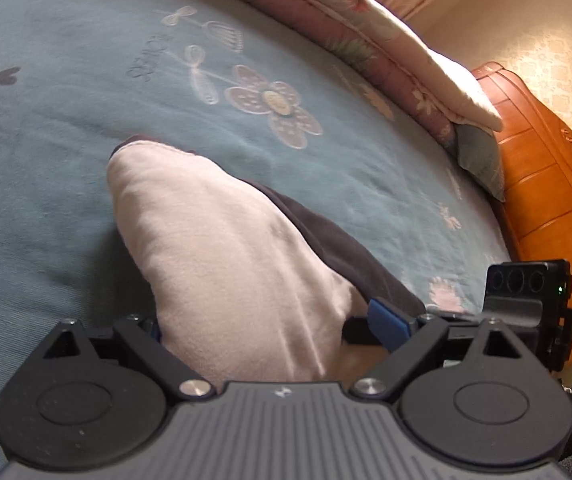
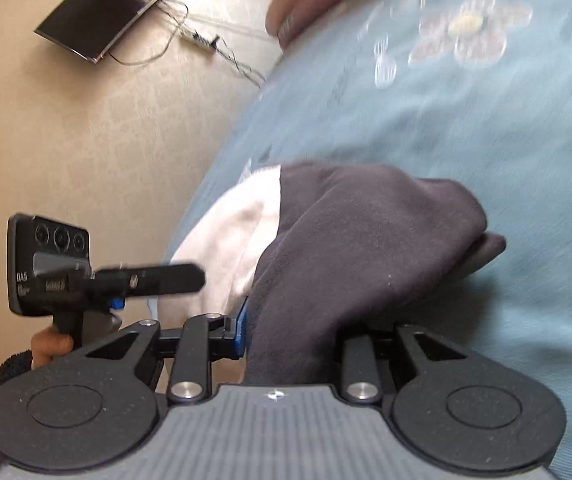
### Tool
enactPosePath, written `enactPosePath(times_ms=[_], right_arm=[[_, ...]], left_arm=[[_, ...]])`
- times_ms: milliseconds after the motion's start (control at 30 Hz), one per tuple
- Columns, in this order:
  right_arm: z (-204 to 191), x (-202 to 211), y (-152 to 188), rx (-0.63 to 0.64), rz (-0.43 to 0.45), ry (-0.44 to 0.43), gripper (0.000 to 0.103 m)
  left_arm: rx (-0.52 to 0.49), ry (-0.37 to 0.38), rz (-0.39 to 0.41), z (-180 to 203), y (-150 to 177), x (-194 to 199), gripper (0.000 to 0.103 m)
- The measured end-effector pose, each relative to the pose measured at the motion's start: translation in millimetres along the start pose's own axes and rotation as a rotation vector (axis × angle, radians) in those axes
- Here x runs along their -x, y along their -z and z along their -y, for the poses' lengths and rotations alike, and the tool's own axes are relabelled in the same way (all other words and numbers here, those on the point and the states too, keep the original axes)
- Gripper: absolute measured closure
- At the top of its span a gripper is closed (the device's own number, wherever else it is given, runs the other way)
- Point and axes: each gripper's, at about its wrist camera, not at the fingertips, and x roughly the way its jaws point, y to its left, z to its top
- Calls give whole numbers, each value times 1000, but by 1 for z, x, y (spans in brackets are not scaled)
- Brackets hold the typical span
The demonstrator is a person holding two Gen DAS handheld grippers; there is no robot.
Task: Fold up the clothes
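Both the left gripper point(image 1: 281, 320) and right gripper point(image 2: 294, 320) seem clamped on the two-tone garment point(image 1: 213, 232); level, taut hands should lay it flat near the bed point(image 1: 65, 140) edge.

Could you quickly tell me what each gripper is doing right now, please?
Left gripper: shut on the garment, pale part.
Right gripper: shut on the same garment, dark part.

The left claw point(image 1: 281, 328) had its fingertips buried under the pale cloth point(image 1: 221, 248), so its grip could not be judged. The dark cloth point(image 2: 350, 248) covered the right claw point(image 2: 290, 332) likewise. Beyond it, the bedspread point(image 2: 466, 120) was smeared with blur.
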Motion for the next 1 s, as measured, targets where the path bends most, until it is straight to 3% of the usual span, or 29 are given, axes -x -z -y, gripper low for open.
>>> enactPosePath(times_ms=[167,467,1000], right_arm=[[-8,66,2,60,50,56,70],[7,202,37,96,152,208,69],[112,473,97,35,319,527,68]], left_arm=[[-58,63,2,63,8,-3,12],[-174,190,-61,192,36,-53,12],[-383,404,-300,454,76,-228,12]])
